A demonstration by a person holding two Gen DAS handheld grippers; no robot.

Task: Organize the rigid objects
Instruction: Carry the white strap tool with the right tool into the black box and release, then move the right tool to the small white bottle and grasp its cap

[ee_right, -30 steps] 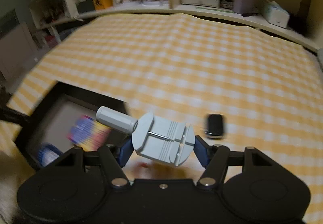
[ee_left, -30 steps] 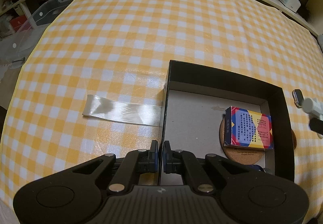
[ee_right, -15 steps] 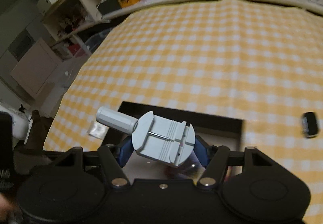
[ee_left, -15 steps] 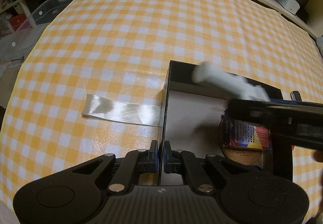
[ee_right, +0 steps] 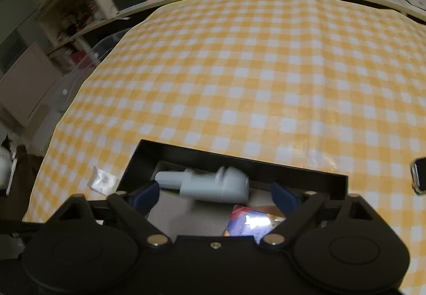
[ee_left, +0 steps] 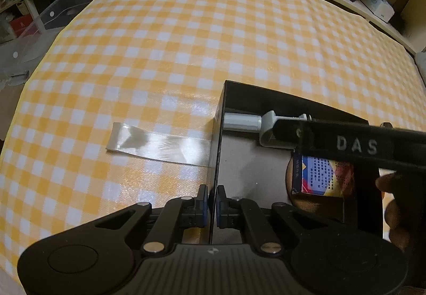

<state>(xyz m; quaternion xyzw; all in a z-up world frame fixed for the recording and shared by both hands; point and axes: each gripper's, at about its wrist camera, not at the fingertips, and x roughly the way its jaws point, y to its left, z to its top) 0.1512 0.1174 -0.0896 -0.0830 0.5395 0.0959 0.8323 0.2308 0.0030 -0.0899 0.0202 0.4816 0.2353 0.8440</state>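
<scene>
Inside the black box (ee_right: 300, 175), by its far wall, lies the grey tool (ee_right: 213, 184), long axis left-right. Right gripper (ee_right: 215, 195), nearer, jaws just opened, empty; left gripper (ee_left: 209, 204) clamps box's wall.

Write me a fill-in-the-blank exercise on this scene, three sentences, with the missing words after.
1. The left gripper has its jaws shut on the ____ of the black cardboard box.
2. The pale grey plastic tool with a round handle lies ____ the box, free of the right gripper, whose jaws have just been opening.
3. The yellow-and-white ____ tablecloth covers the table.

Missing words: wall; inside; checked
</scene>
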